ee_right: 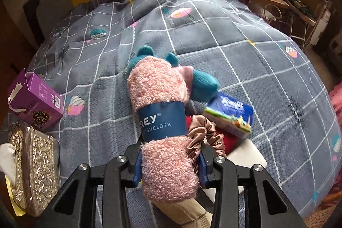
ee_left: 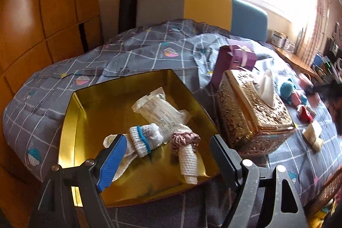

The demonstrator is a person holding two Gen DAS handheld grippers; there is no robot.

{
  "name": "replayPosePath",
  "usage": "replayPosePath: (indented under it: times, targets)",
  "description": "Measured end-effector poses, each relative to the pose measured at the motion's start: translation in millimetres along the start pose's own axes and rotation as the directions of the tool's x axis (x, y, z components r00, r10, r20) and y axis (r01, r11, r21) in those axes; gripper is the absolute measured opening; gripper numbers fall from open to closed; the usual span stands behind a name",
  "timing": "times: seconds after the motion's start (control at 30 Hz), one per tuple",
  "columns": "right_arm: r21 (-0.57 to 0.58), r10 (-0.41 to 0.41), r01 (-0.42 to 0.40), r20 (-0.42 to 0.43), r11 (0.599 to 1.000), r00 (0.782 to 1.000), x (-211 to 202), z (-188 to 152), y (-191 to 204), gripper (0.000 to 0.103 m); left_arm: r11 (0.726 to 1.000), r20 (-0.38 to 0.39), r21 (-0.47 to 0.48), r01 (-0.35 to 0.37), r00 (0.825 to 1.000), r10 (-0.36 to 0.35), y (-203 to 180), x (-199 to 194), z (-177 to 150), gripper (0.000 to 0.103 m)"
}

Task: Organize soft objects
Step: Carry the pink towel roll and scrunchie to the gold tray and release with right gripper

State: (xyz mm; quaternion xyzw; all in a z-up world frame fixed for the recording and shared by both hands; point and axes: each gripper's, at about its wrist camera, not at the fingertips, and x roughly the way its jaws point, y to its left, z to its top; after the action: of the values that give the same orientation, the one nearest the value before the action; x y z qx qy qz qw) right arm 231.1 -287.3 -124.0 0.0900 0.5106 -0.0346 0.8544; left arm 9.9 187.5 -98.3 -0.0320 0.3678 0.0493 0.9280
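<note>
The tin sits on the bed, holding a rolled sock, scrunchie and packet. The tissue box stands just right of it, the carton behind that.

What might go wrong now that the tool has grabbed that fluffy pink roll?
1. The right tool pinches the pink roll near one end, so the long free part could sag or slip out.
2. A satin scrunchie lies against the roll by the tool and may get dragged along.
3. The gold tin already holds several things, and the left tool hangs open over it, perhaps in the way.
</note>
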Motion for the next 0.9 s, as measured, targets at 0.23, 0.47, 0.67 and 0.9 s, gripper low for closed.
replayPosePath:
  times: [0.23,0.47,0.67,0.9]
  targets:
    - [-0.097,0.032,-0.031,0.003,0.995,0.999,-8,71,89,0.041,0.998,0.009,0.048,0.036,0.999,-0.037,-8,-5,-4,0.082]
    - [-0.366,0.292,-0.235,0.106,0.900,0.951,-66,68,218,0.041,0.996,0.022,0.070,0.052,0.998,-0.054,-10,-7,-7,0.083]
    - [-0.601,0.468,-0.367,0.014,0.710,0.883,-105,5,291,0.041,0.998,0.027,0.031,0.056,0.998,-0.056,3,-9,-10,0.083]
    - [-0.723,0.524,-0.487,-0.203,0.489,0.827,-112,-87,335,0.042,0.990,0.006,-0.142,-0.001,1.000,0.002,58,-13,-14,0.083]
